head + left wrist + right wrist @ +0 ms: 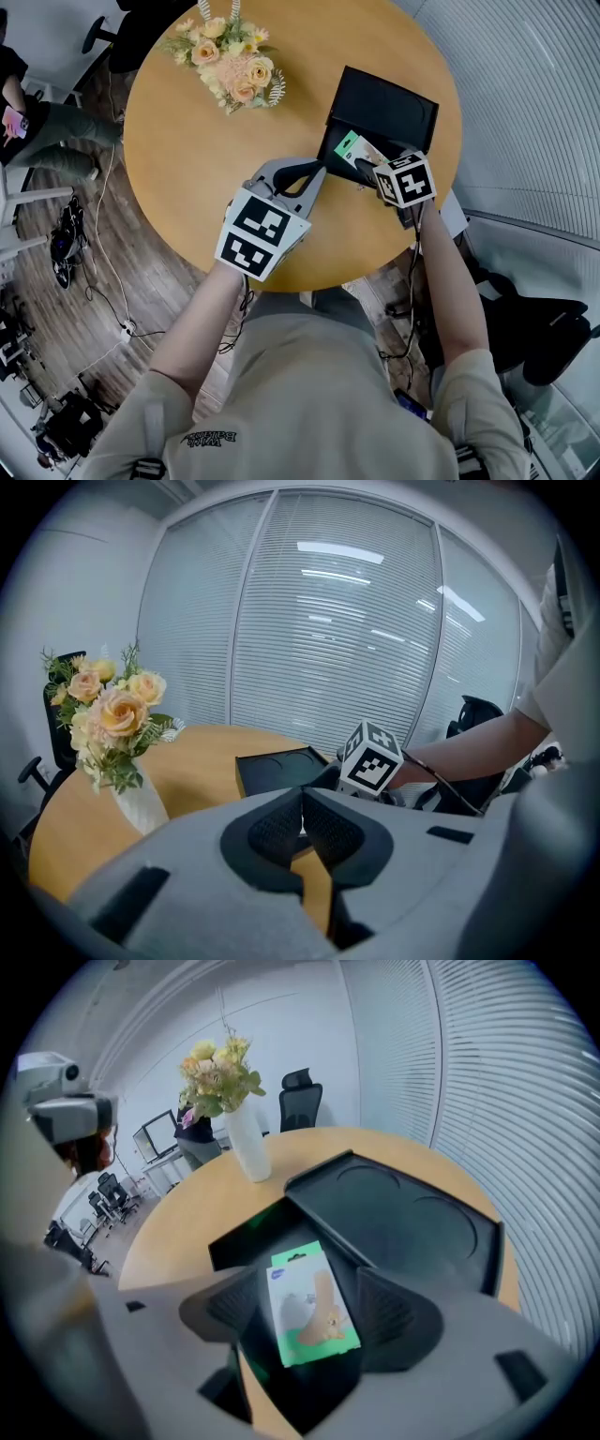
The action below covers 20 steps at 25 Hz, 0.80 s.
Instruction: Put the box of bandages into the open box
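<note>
The green-and-white box of bandages lies face up inside the base of the open black box; its raised lid stands behind. In the right gripper view the box of bandages sits between the jaws of my right gripper, with a thin dark gap on each side. The jaws stand open just above it. My right gripper reaches in from the table's near right edge. My left gripper hovers left of the black box, and its pads are shut together on nothing.
A white vase of peach flowers stands at the far side of the round wooden table. A seated person and cables are on the floor to the left. Window blinds run along the right.
</note>
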Tool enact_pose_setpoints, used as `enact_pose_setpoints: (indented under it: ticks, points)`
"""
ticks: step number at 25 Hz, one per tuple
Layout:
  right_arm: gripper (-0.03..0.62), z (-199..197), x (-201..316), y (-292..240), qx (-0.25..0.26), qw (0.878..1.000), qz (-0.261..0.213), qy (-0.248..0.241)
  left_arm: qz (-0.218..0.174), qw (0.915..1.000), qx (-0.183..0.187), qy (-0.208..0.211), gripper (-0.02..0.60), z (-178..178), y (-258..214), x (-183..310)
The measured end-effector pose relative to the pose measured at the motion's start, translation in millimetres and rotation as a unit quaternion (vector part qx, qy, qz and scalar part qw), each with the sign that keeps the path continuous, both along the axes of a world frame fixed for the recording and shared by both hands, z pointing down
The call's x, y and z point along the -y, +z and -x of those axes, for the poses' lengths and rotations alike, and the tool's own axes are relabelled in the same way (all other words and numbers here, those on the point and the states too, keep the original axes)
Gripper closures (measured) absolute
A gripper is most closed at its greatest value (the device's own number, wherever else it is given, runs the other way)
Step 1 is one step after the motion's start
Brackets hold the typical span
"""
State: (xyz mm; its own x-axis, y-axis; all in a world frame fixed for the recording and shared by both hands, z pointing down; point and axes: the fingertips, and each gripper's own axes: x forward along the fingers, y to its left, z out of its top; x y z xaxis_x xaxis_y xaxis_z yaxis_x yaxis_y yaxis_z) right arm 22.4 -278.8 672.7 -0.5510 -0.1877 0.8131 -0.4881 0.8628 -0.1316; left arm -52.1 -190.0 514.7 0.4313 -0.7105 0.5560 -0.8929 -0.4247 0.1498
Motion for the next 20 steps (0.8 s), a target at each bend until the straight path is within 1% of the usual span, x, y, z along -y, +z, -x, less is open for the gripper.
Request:
enact_pose_setpoints:
  ticks: [2, 3, 6, 11, 15, 17, 20]
  points:
    - [0.252, 0, 5, -18, 0.02, 1.0, -0.015, 0.019, -0.007, 1.0, 0.002, -0.002, 0.56, 3, -6, 1]
    - [0.271, -1, 9, -28, 0.03, 0.999, -0.024, 0.031, -0.012, 0.9999, 0.003, -0.003, 0.56, 5, -10, 1]
    - [0.355, -5, 20, -60, 0.063, 0.994, -0.054, 0.066, -0.029, 0.9996, 0.004, -0.005, 0.56, 9, -23, 3]
    - [0.409, -12, 27, -117, 0.103, 0.985, -0.108, 0.088, -0.059, 0.9982, 0.01, -0.009, 0.56, 17, -49, 4]
    - [0.467, -20, 26, -170, 0.147, 0.973, -0.143, 0.11, -0.098, 0.9951, 0.017, -0.002, 0.56, 15, -82, 4]
    - [0.528, -24, 23, -200, 0.169, 0.964, -0.164, 0.124, -0.12, 0.9925, 0.024, 0.002, 0.56, 13, -100, 4]
    - [0.547, -28, 13, -247, 0.207, 0.95, -0.189, 0.139, -0.155, 0.9875, 0.031, 0.003, 0.56, 11, -125, 2]
